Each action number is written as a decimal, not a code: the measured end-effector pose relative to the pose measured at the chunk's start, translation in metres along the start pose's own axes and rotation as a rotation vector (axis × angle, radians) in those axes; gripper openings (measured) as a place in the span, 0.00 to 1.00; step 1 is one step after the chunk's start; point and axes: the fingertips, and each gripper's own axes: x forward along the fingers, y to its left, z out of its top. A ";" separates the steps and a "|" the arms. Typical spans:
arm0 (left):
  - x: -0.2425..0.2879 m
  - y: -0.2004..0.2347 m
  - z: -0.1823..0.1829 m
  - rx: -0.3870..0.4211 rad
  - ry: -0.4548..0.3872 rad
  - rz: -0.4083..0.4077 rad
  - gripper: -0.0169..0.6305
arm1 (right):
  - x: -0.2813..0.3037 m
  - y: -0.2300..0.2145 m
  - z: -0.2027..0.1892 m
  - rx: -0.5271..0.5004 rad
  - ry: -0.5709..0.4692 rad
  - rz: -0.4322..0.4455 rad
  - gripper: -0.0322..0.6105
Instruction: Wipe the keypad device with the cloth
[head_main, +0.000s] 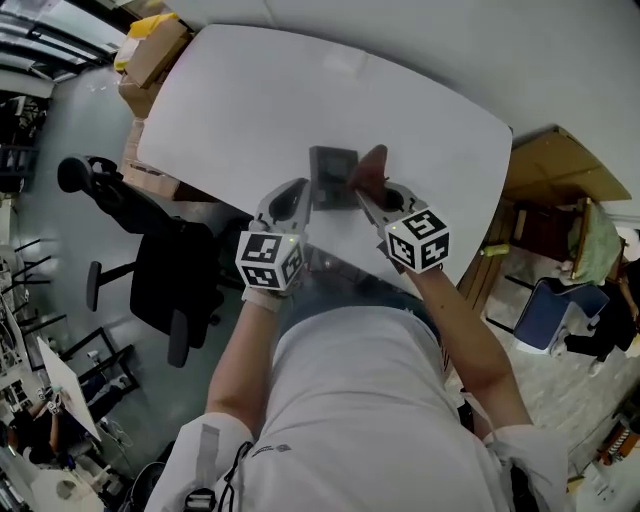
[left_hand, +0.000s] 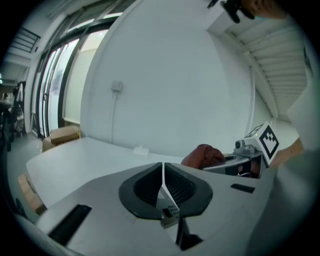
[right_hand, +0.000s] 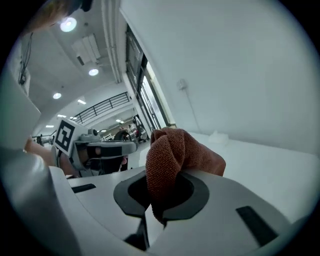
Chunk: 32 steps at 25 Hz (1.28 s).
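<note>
The keypad device (head_main: 333, 172) is a dark grey slab held above the white table (head_main: 290, 90), near its front edge. My left gripper (head_main: 304, 196) is shut on the device's left edge. In the left gripper view the device (left_hand: 168, 206) shows edge-on as a thin plate pinched between the jaws of the left gripper (left_hand: 163, 187). My right gripper (head_main: 368, 196) is shut on a bunched reddish-brown cloth (head_main: 371, 165), which sits against the device's right side. The cloth (right_hand: 172, 155) bulges out above the jaws of the right gripper (right_hand: 156, 200).
A black office chair (head_main: 160, 265) stands left of the table, with cardboard boxes (head_main: 150, 60) behind it. A wooden cabinet (head_main: 555, 165) is at the right. A small white object (left_hand: 141, 150) lies far back on the table by the wall.
</note>
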 end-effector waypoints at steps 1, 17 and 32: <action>-0.006 -0.007 0.010 0.021 -0.022 0.007 0.06 | -0.006 0.004 0.010 -0.032 -0.032 -0.005 0.11; -0.082 -0.035 0.059 0.180 -0.116 -0.177 0.05 | -0.060 0.080 0.053 -0.158 -0.222 -0.135 0.11; -0.169 -0.033 0.027 0.185 -0.129 -0.466 0.05 | -0.077 0.188 0.035 -0.131 -0.331 -0.350 0.11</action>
